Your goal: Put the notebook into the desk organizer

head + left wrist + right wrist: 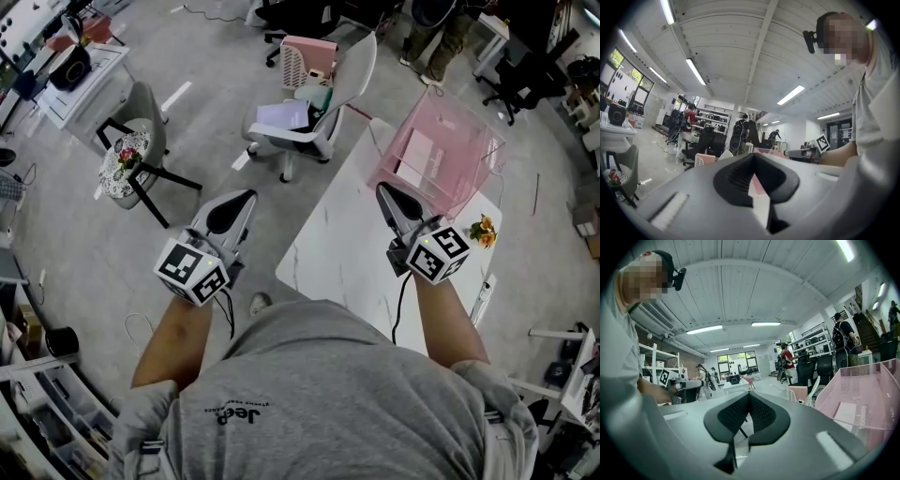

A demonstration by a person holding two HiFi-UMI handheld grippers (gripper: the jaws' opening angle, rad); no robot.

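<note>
The pink mesh desk organizer (441, 155) stands on the far end of the white table (347, 253). A pale flat rectangle (419, 156), apparently the notebook, lies inside it; it shows through the mesh (846, 414) in the right gripper view. My right gripper (382, 188) hovers over the table just left of the organizer, jaws shut and empty (749, 394). My left gripper (247, 196) is held over the floor left of the table, also shut with nothing in it (752, 155).
A white office chair (319, 103) with papers and a pink item on it stands beyond the table's far left corner. A small flower (483, 230) lies on the table's right side. A chair with a floral cushion (125, 161) is at the left.
</note>
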